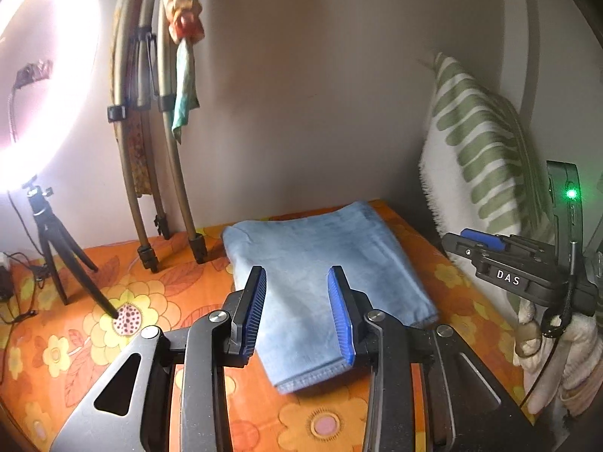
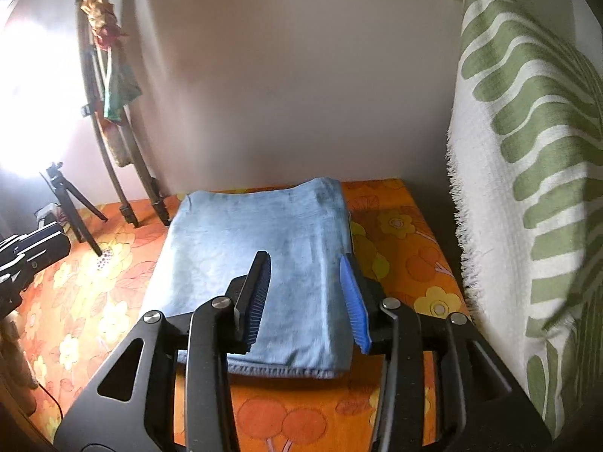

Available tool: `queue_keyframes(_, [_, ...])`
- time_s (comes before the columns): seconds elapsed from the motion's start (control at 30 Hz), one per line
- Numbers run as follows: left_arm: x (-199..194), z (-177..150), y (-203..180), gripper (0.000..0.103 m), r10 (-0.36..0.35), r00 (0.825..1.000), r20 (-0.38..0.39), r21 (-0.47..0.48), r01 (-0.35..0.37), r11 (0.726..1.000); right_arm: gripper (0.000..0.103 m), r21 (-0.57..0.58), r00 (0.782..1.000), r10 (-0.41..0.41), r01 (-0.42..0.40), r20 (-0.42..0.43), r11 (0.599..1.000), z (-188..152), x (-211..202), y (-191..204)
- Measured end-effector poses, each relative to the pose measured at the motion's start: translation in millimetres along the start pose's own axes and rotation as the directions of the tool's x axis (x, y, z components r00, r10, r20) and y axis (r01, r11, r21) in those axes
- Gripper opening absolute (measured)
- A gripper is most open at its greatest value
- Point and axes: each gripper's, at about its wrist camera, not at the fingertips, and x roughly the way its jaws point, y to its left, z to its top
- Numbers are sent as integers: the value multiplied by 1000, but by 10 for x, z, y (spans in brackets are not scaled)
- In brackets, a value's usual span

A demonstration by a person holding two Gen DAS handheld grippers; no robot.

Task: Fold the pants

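Light blue pants lie folded into a flat rectangle on the orange flowered cloth. They also show in the right wrist view. My left gripper is open and empty, held above the near part of the pants. My right gripper is open and empty, held above the near right part of the pants. The right gripper's body shows at the right edge of the left wrist view, and the left gripper's body shows at the left edge of the right wrist view.
A small black tripod with a bright ring light stands at the left. Folded stand legs lean on the wall behind. A white and green patterned cushion stands along the right. A cable lies at the far left.
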Motion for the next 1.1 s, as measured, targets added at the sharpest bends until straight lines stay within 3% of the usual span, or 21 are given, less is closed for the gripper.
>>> queue_keyframes(0.13, [-214, -60, -57, 44, -3, 1000, 17, 14, 3, 1000, 54, -8, 1000, -6, 6, 31, 1000, -68, -273, 65])
queue_keyframes(0.3, [-424, -135, -86, 45, -20, 1000, 17, 2, 20, 1000, 59, -17, 998, -7, 8, 56, 1000, -178, -569, 170])
queue_keyframes(0.37, [-525, -191, -103, 49, -28, 999, 18, 0, 28, 1000, 73, -19, 997, -21, 22, 71, 1000, -250, -705, 216])
queue_keyframes(0.57, [-797, -364, -115, 52, -39, 999, 19, -1, 39, 999, 86, -4, 991, -70, 71, 110, 997, -466, -1093, 339])
queue_keyframes(0.7, [-1013, -491, -80, 58, -62, 998, 4, -42, 62, 997, 90, 6, 986, -99, 99, 131, 995, -598, -1317, 433])
queue_keyframes(0.87, [-1302, -661, -88, 64, -57, 998, 28, -17, 57, 998, 100, 30, 982, -124, 121, 145, 992, -786, -1564, 552])
queue_keyframes(1.1, [-1542, -922, 16, 68, -50, 998, 27, -39, 51, 998, 101, 32, 978, -130, 127, 161, 991, -1014, -1801, 749])
